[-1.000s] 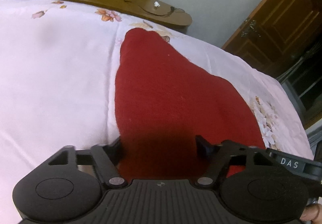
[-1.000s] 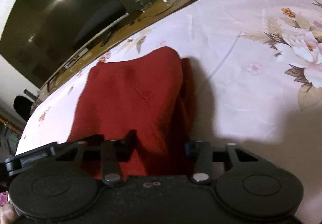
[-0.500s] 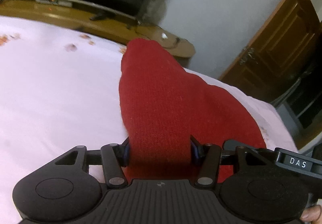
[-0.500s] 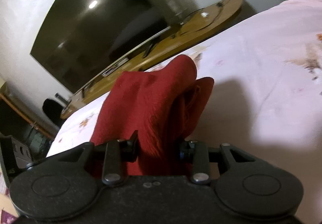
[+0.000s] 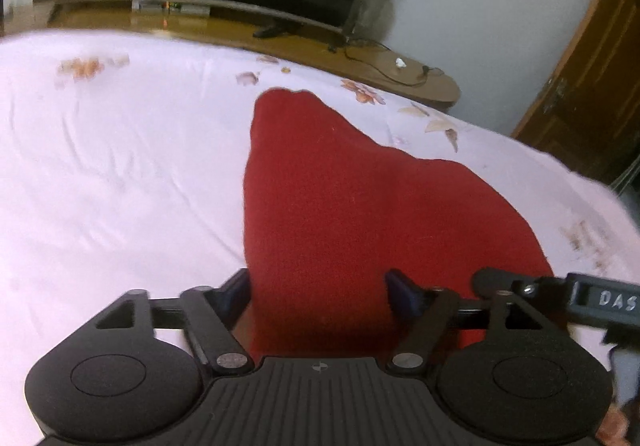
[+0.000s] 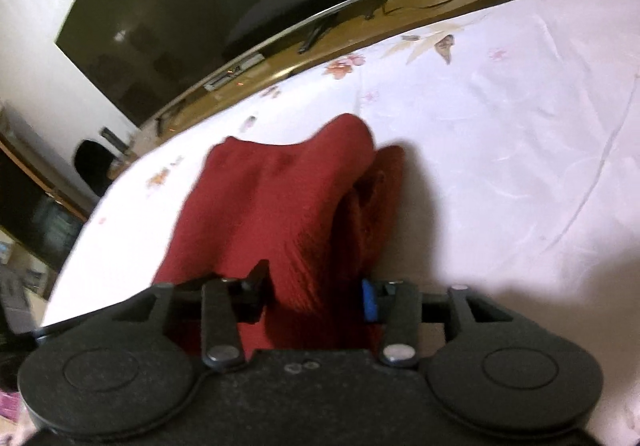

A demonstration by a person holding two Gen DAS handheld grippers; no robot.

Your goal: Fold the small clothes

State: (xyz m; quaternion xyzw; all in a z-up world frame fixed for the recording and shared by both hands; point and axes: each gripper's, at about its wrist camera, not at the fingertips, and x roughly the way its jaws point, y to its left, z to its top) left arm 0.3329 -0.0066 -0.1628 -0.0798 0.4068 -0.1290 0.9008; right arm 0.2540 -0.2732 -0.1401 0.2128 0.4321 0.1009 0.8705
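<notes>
A small red knit garment [image 5: 360, 205] is held up over a pale pink floral bedsheet [image 5: 120, 173]. My left gripper [image 5: 318, 292] is shut on its near left edge, the cloth bunched between the two fingers. My right gripper [image 6: 316, 292] is shut on the near right edge of the same garment [image 6: 280, 197]. In the right wrist view the cloth hangs doubled, with a second red layer [image 6: 380, 189] showing behind the front one. The far end of the garment droops toward the sheet. The right gripper's side also shows at the left wrist view's right edge [image 5: 600, 300].
A long wooden TV bench [image 5: 280, 41] with cables runs along the far side of the bed, under a large dark television [image 6: 200, 13]. A brown wooden door [image 5: 592, 77] stands at the far right. The bed's rounded edge falls away at the right.
Both grippers closed on the garment's near edge and lifted it off the sheet. Since half a second ago they have tipped back down, so the garment's far end is nearer the bed.
</notes>
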